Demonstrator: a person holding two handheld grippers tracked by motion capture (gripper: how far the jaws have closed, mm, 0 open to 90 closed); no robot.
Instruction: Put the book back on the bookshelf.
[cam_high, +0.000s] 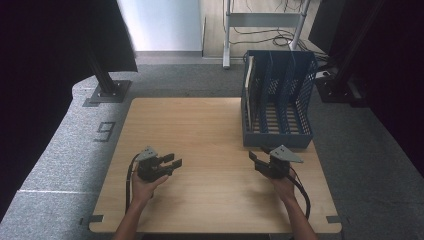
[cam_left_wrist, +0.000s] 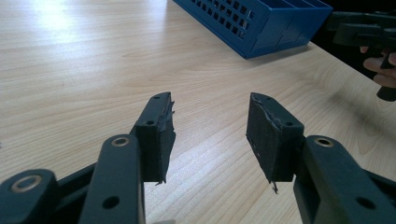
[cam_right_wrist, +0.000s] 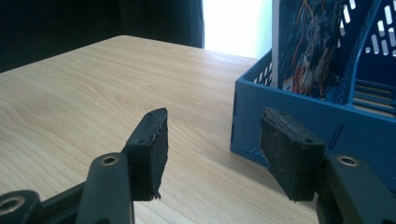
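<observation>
Nearest item, high view: two bare forearms entering from the bottom edge, each hand holding a black two-jaw gripper above a light wooden rectangular counter.

Left gripper: held low over the near-left part of the counter, pointing toward the centre, a black cable looping back along the forearm and a grey three-cornered plate on top. Fingers released, standing apart with bare wood grain between the pads; nothing grasped. Pad edges look frayed.

Right gripper: held over the near-right part of the counter, pointing toward the left gripper, grey three-cornered plate on top, cable trailing along the forearm. Fingers released, a clear gap between the pads; nothing grasped. In the left gripper view this gripper appears at the upper right, in a hand.

Blue perforated plastic file rack: stands upright on the far-right part of the counter, several open compartments divided by slatted walls, its front wall just beyond the right gripper and apart from it. In the right gripper view the rack's front corner lies close ahead of the fingers, untouched.

Printed booklet with a dark illustrated cover: stands upright in the rack's leftmost compartment.

Grey carpeted floor: surrounds the counter, marked with a dark taped figure.
</observation>
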